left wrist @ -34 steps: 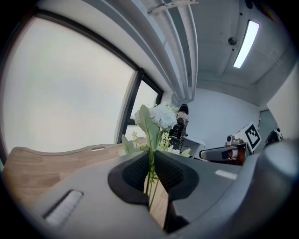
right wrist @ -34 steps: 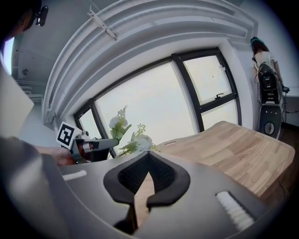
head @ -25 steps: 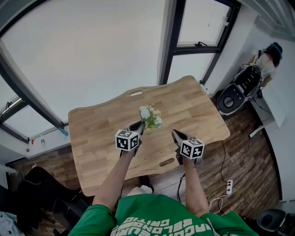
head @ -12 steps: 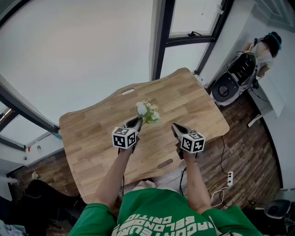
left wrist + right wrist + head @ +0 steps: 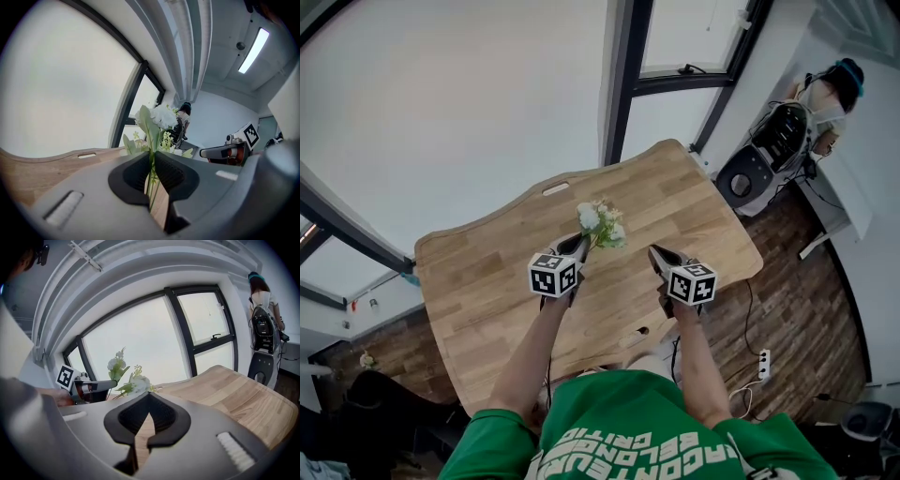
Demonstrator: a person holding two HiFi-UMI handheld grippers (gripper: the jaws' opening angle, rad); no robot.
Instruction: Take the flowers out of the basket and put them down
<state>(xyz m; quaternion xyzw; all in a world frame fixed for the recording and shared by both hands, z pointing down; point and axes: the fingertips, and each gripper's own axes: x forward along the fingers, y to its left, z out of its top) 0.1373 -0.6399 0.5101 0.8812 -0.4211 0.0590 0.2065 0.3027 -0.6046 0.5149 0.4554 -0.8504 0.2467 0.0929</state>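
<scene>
A small bunch of white flowers (image 5: 600, 223) with green leaves stands upright above the wooden table (image 5: 487, 281), held by its thin stems. My left gripper (image 5: 578, 247) is shut on those stems; in the left gripper view the stems (image 5: 151, 171) run between the dark pads and the blooms (image 5: 161, 117) rise above them. To the right, my right gripper (image 5: 657, 256) hovers over the table with its jaws shut and nothing in them; the right gripper view shows its pads (image 5: 161, 416) meeting at the tips. No basket is in view.
The table has a slot near its far edge (image 5: 555, 188) and another near its near edge (image 5: 639, 331). Large windows stand behind the table. At the far right are a grey machine (image 5: 750, 173) and a person (image 5: 830, 89). A power strip (image 5: 759, 367) lies on the floor.
Both grippers have drifted a little across the table, and the head view has shifted. The left gripper still holds the flowers; the right stays shut and empty.
</scene>
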